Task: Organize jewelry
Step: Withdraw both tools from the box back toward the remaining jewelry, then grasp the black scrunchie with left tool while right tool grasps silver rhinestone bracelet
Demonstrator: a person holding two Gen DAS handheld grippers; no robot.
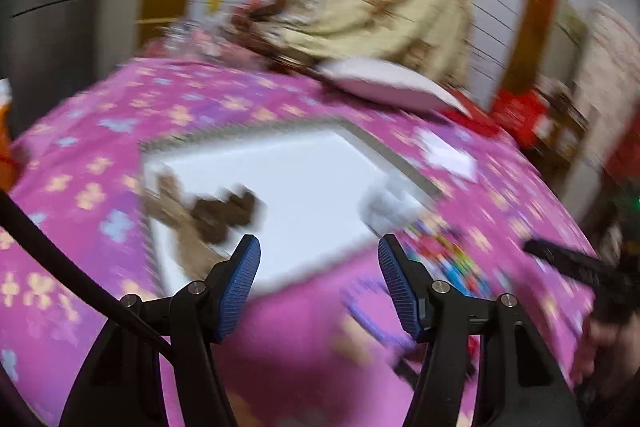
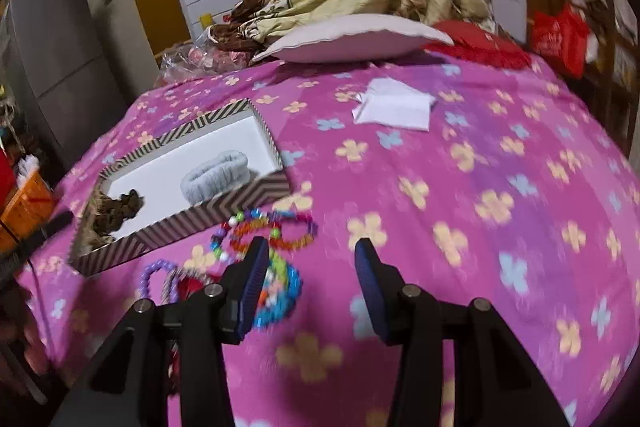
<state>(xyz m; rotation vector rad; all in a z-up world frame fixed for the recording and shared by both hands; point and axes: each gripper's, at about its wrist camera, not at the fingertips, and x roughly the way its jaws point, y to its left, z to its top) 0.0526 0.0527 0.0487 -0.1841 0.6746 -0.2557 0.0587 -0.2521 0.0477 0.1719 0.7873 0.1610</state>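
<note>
Both grippers are being held apart with nothing between the blue pads: left gripper [image 1: 319, 281] over the near edge of the zigzag-striped cardboard box [image 2: 224, 205], right gripper [image 2: 312, 287] over the pink flowered bedspread [image 2: 460, 167]. A grey fluffy scrunchie [image 2: 214, 177] and brown scrunchie [image 2: 120, 207] are sitting inside the box; colourful beaded bracelets [image 2: 272, 231] are lying just beside its near wall
</note>
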